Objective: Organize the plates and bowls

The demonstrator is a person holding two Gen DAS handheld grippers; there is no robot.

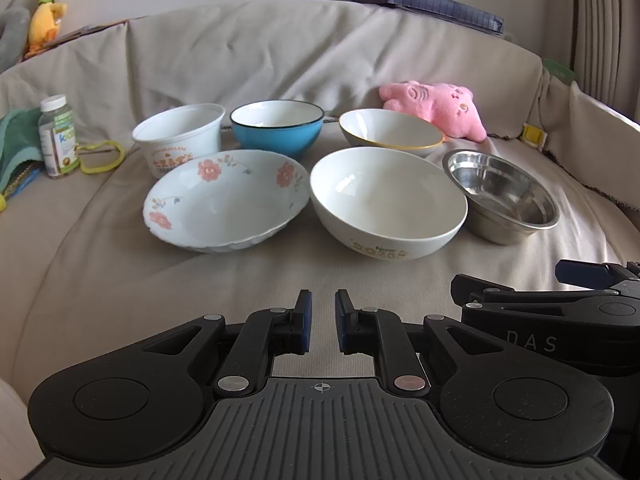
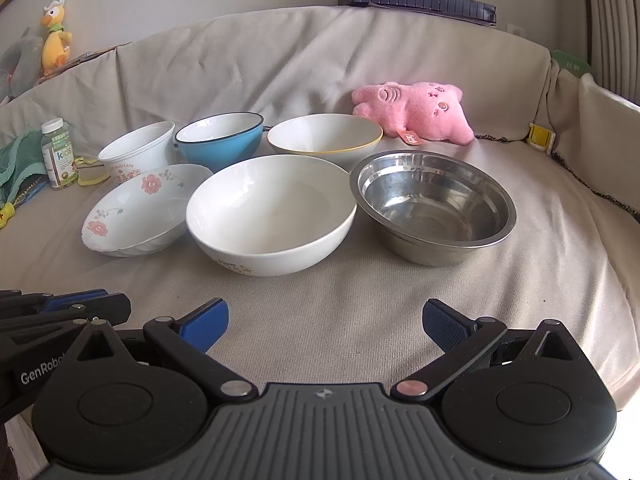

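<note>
Several bowls sit in two rows on a beige-covered sofa seat. Front row: a floral dish, a large white bowl and a steel bowl. Back row: a white plastic tub, a blue bowl and a yellow-rimmed bowl. My left gripper hovers in front of them, jaws nearly closed and empty. My right gripper is wide open and empty, near the white bowl's front.
A pink plush toy lies behind the bowls at right. A vitamin bottle, a green cloth and a yellow ring lie at left. The sofa backrest rises behind.
</note>
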